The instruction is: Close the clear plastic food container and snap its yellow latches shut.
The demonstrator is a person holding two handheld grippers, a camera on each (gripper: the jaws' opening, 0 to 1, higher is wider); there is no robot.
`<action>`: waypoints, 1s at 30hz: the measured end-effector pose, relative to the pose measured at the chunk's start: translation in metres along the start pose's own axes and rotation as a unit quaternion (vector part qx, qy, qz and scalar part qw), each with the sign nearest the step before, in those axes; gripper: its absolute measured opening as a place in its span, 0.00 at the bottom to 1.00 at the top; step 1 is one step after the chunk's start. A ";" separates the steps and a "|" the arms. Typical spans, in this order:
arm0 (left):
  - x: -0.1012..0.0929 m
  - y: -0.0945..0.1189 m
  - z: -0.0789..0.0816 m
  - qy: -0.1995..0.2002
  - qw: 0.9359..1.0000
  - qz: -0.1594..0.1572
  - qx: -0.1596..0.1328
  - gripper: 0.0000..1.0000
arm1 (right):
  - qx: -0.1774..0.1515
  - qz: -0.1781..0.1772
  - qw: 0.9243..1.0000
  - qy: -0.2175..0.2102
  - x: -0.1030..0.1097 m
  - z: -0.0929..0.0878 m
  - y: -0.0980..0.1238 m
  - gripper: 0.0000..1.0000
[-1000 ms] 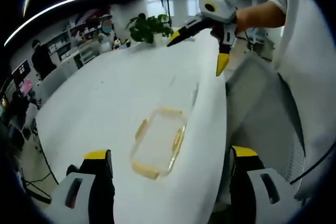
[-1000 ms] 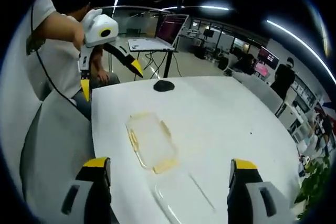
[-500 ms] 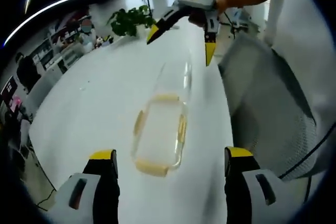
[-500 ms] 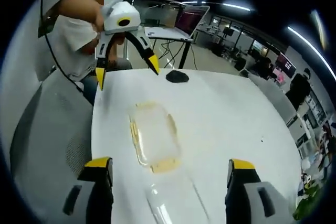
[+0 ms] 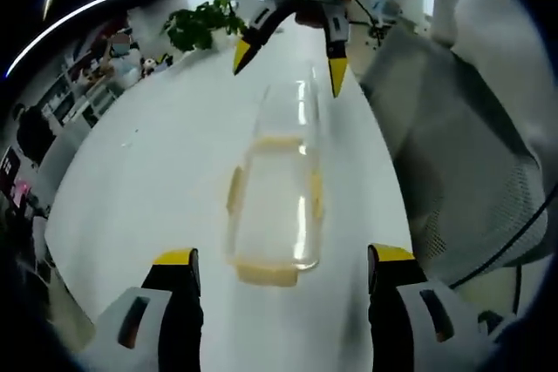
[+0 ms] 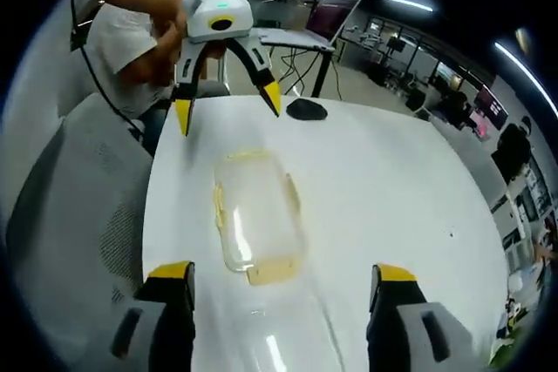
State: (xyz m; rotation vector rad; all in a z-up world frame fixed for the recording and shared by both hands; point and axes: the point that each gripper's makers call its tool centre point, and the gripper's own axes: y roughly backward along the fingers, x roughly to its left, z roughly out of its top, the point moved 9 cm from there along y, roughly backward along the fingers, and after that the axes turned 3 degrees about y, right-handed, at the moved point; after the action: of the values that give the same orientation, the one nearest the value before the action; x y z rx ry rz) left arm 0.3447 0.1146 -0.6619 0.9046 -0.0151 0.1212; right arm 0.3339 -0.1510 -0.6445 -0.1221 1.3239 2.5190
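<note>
Your right gripper [image 6: 279,289] rides above the white table [image 6: 392,189] with its jaws spread wide, nothing between them. Ahead lies the clear container [image 6: 255,219] with yellow latches [image 6: 274,273] at its sides. Beyond it, your left gripper [image 6: 227,98] hangs open-jawed near a dark mouse [image 6: 306,110].

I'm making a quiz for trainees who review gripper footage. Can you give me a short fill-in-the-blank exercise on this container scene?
1. The container lies on a ____ table.
2. The container's latches are ____ in colour.
3. Both the left gripper and the right gripper have their jaws ____.
4. In the left gripper view, a potted ____ stands at the table's far end.

Missing words: white; yellow; open; plant
</note>
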 end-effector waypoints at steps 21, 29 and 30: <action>0.014 -0.027 -0.022 -0.017 0.999 -0.020 0.048 0.68 | 0.076 0.043 0.994 0.058 -0.004 0.003 -0.045 0.59; 0.016 -0.034 -0.027 -0.021 0.998 -0.030 0.055 0.64 | 0.104 0.056 0.989 0.083 -0.002 0.000 -0.056 0.51; 0.017 -0.035 -0.027 -0.023 0.998 -0.029 0.058 0.63 | 0.104 0.056 0.989 0.084 -0.002 0.000 -0.057 0.51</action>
State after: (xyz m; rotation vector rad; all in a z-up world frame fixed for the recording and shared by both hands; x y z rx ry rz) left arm 0.3643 0.1159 -0.7051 1.0223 -0.0249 0.0486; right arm 0.3520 -0.1215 -0.6892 -0.2244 1.6952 2.4881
